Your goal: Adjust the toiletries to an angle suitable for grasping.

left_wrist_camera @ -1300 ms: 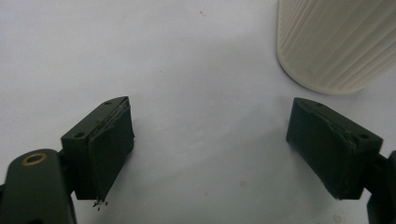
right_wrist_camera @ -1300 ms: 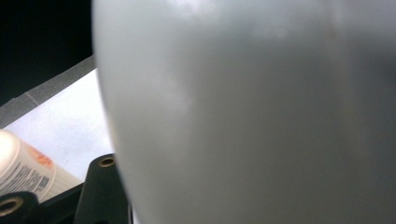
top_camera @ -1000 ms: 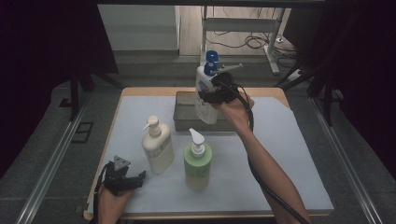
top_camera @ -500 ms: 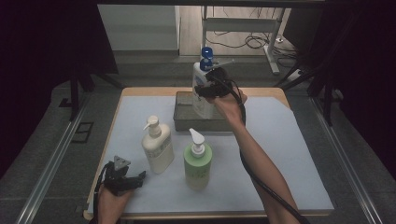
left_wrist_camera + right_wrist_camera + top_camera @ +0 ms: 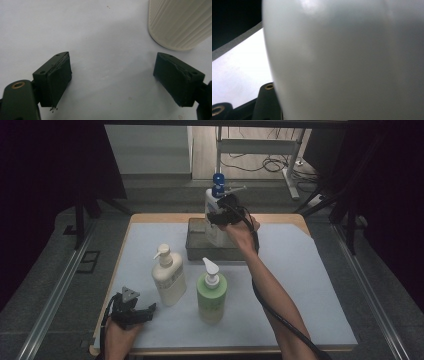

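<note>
A white pump bottle (image 5: pixel 214 205) with a blue top stands upright over the grey tray (image 5: pixel 196 251) at the back of the table. My right gripper (image 5: pixel 220 218) is shut on its body. In the right gripper view the white pump bottle (image 5: pixel 342 60) sits close up, with one black jaw showing at its lower left. The bottle's base lies within the tray's outline; I cannot tell whether it touches the bottom. My left gripper (image 5: pixel 150 309) rests open at the front left of the table. Nothing lies between the left gripper (image 5: pixel 112 80) fingers.
A cream pump bottle (image 5: pixel 168 276) stands just right of and beyond the left gripper, and the cream bottle's ribbed base (image 5: pixel 180 22) is close to its right jaw. A green pump bottle (image 5: pixel 211 295) stands at the front centre. A pale sheet (image 5: pixel 300 285) covers the table.
My right gripper has carried the white bottle slightly left and lower over the tray. The left gripper has stayed where it was.
</note>
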The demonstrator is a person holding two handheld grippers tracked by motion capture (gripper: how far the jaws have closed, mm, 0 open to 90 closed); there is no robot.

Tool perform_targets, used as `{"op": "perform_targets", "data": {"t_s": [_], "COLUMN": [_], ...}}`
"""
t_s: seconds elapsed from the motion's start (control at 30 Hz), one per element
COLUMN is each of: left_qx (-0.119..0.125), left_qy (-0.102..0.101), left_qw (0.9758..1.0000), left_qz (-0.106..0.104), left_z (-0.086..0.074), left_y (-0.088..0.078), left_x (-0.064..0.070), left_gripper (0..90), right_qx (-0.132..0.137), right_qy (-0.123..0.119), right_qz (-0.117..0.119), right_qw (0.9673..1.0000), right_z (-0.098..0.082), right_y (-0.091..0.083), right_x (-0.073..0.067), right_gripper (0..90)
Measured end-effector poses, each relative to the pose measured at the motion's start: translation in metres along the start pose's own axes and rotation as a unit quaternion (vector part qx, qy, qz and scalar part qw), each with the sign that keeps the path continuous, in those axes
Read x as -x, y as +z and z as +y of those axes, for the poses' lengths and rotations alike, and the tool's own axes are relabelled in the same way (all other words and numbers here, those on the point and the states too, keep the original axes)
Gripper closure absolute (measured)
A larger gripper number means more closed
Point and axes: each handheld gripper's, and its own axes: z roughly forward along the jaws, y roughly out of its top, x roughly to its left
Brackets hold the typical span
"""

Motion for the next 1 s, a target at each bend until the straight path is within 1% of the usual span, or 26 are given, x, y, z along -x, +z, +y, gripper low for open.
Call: {"op": "perform_targets", "data": {"t_s": [0.67,1.0], "left_qx": [-0.002,-0.001], "left_qy": [0.002,0.002], "left_qw": [1.0000,1.0000], "left_qz": [0.000,0.000], "left_z": [0.000,0.000], "left_y": [0.000,0.000], "left_x": [0.000,0.000], "left_gripper": [14.6,14.6], "right_qx": [-0.021,-0.032], "right_qy": [0.009,0.001], "right_qz": [0.009,0.011], "right_qw": [0.9997,0.9994], "right_z": [-0.025,-0.037], "right_y": [0.017,0.023], "right_x": [0.000,-0.002], "right_gripper": [40.9,40.9]}}
